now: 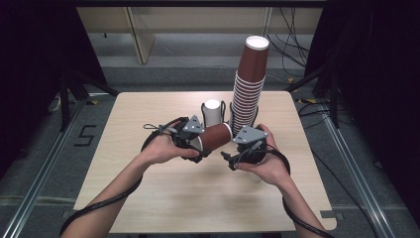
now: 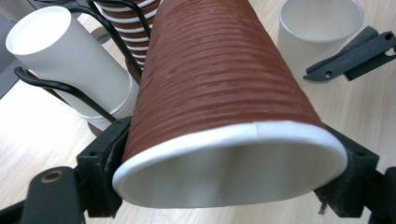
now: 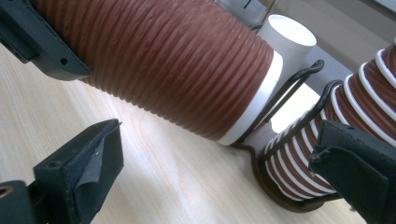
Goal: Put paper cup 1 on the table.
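The left hand-held gripper [image 1: 198, 142] pinches 1 brown cup [image 1: 216, 137] near its rim, lying sideways above the desk [image 1: 148, 198] centre. The right hand-held gripper [image 1: 243, 130] is spread, seemingly gripping nothing, just beside the tall brown cup stack [image 1: 248, 89] in its wire holder [image 3: 299, 93].

Pale wood-grain tabletop [image 1: 163, 198] with rounded corners, black wire cup holder [image 3: 285, 98] standing on its far middle, tall leaning stack of brown ribbed cups [image 1: 249, 89] in it, shorter white cup stack [image 1: 212, 113] just beside.
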Demonstrator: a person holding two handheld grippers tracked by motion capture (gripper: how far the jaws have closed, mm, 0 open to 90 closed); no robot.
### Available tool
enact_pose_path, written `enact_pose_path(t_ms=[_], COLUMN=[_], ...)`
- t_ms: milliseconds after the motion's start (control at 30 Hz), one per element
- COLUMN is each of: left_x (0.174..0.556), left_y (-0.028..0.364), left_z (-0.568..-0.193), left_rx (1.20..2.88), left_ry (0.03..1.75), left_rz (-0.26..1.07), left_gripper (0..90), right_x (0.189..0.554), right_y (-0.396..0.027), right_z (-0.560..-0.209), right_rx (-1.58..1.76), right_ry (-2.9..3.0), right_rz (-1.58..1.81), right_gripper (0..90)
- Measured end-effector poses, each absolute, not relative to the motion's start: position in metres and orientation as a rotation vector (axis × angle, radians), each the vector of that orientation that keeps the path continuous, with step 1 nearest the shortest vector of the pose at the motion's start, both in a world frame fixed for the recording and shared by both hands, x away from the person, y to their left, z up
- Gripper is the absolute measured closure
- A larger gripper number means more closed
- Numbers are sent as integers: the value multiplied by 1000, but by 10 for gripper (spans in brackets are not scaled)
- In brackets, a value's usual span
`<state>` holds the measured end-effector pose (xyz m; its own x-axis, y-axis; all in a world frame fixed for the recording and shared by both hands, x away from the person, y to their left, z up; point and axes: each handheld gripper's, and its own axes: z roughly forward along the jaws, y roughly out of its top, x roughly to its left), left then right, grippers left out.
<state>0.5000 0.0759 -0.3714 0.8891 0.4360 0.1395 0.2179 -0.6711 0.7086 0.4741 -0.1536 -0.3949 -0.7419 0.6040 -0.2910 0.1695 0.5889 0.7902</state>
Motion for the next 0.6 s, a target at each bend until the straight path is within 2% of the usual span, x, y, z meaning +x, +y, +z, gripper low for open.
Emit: enact_pose_path(t_ms=[600], left_x=[501], left_y=[67], left_z=[-372], left_rx=[2364], left_ry=[446], left_rz=[358], left_gripper=[178], right_x=[474], right_y=[-145], right_z=[-399], right_rx=[545], right_ry=[2303], right_rz=[1013], right_gripper=[11])
